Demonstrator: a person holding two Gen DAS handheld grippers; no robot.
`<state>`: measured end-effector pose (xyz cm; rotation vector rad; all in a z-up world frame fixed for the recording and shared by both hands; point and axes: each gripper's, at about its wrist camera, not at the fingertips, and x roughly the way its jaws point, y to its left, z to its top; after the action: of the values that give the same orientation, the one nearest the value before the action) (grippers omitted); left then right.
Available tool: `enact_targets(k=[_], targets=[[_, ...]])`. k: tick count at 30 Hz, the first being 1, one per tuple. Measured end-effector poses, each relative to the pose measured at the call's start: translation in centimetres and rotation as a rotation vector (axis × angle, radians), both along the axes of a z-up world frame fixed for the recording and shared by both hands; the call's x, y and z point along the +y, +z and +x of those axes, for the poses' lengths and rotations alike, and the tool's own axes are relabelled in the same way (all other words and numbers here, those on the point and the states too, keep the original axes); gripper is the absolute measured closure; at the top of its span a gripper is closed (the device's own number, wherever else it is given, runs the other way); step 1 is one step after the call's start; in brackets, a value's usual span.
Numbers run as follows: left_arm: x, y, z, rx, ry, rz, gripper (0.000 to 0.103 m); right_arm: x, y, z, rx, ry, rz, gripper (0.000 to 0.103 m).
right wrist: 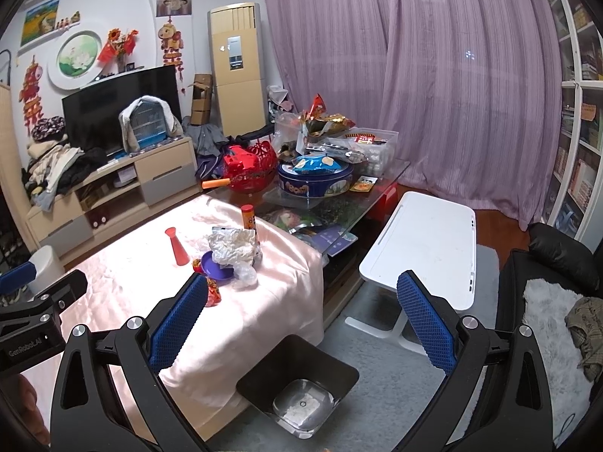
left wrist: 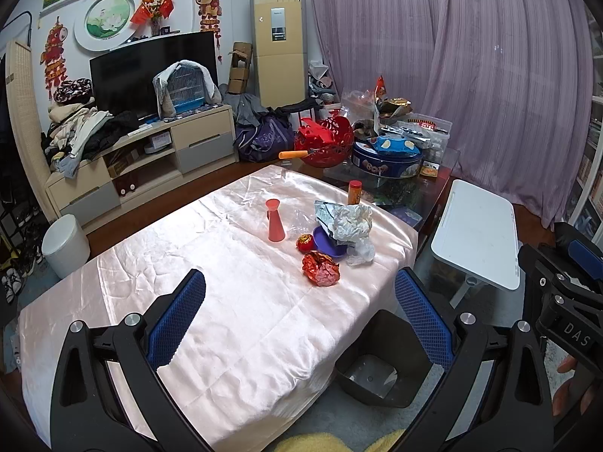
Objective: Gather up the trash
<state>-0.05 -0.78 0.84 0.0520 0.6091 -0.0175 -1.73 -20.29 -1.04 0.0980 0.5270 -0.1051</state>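
Note:
On the pink-clothed table (left wrist: 233, 286) lies trash: a crumpled red foil wrapper (left wrist: 320, 268), a small red-gold ball (left wrist: 304, 243), crumpled white paper (left wrist: 348, 222) over a purple dish (left wrist: 328, 244), and a clear plastic bag (left wrist: 361, 252). A black bin (left wrist: 380, 361) stands on the floor at the table's near right corner, with only a bare shiny bottom showing inside (right wrist: 303, 401). My left gripper (left wrist: 297, 320) hovers open over the table's near end, short of the trash. My right gripper (right wrist: 301, 320) hangs open above the bin. In the right wrist view the paper (right wrist: 233, 245) and red wrapper (right wrist: 213, 293) show beside its left finger.
A red cone-shaped cup (left wrist: 275, 220) and an orange tube (left wrist: 354, 192) stand on the cloth. Behind is a cluttered glass table with a blue tin (left wrist: 386, 160) and red basket (left wrist: 326, 141). A white folding table (left wrist: 476, 231) stands right of the bin. A white stool (left wrist: 64, 245) sits left.

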Motion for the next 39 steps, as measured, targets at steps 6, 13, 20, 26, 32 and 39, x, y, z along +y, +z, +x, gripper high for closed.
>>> enact_targets(k=[6, 13, 20, 26, 32, 39], targets=[[0.0, 0.1, -0.1, -0.002, 0.000, 0.000, 0.008, 0.1, 0.0, 0.0, -0.001, -0.002, 0.001, 0.003], [0.0, 0.0, 0.1, 0.001, -0.007, -0.011, 0.008, 0.1, -0.4, 0.5, 0.003, 0.001, 0.008, 0.003], [0.6, -0.4, 1.6, -0.010, 0.028, 0.019, 0.008, -0.2, -0.6, 1.3, -0.025, 0.009, 0.033, 0.003], [1.8, -2.3, 4.5, 0.016, 0.031, 0.025, 0.008, -0.5, -2.1, 4.5, -0.018, 0.062, 0.095, 0.003], [3.7, -7.3, 8.9, 0.118, 0.057, 0.043, 0.008, -0.1, -7.6, 10.4, 0.102, 0.108, 0.132, 0.003], [3.3, -13.7, 13.2, 0.242, -0.030, 0.056, 0.008, 1.8, -13.0, 15.9, 0.191, 0.222, 0.149, 0.008]])
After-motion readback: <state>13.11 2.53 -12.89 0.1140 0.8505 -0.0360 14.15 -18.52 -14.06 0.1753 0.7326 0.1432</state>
